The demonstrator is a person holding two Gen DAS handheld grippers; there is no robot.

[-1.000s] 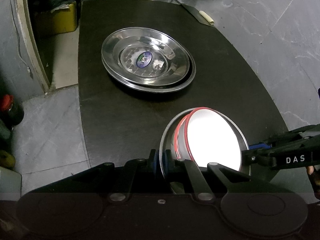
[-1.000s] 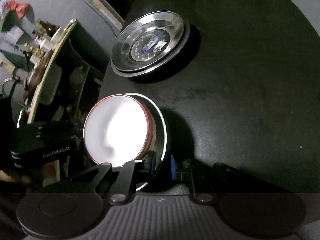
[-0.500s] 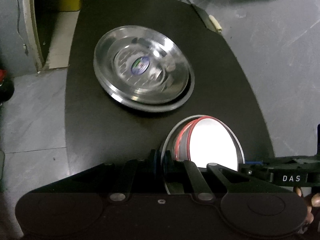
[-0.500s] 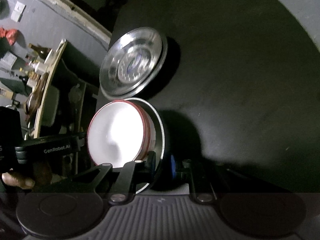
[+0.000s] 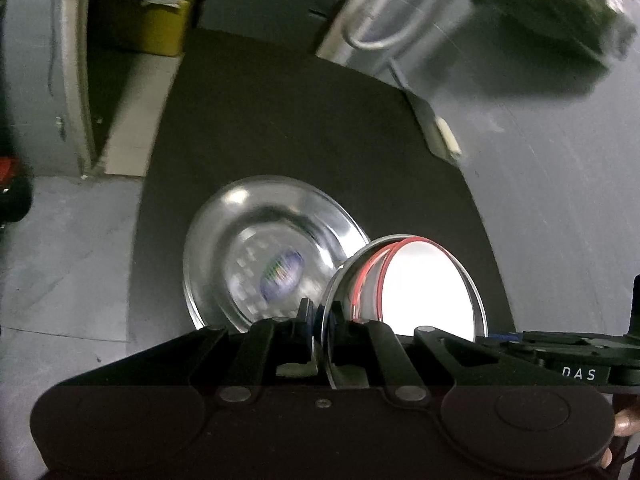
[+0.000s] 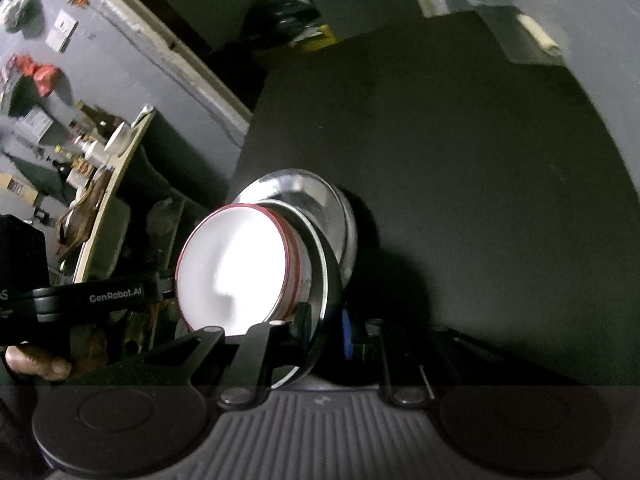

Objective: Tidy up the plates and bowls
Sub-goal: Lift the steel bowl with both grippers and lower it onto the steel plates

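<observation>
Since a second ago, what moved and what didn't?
Both tongs carried the steel plate holding the white red-rimmed bowl across the black table toward the stacked steel plates; its rim now overlaps the stack's edge in both views. Unchanged: left tongs and right tongs stay clamped on opposite rims, bowl still inside, stack in place.

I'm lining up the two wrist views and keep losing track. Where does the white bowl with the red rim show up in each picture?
Left wrist view: the round white bowl with the red rim sits lower right of centre, inside a shallow steel plate held in the left claw.
Right wrist view: the bowl is left of centre, just above the right claw.
Shared landmark: the stacked steel plates with the blue sticker on the black table, directly behind the bowl.
</observation>
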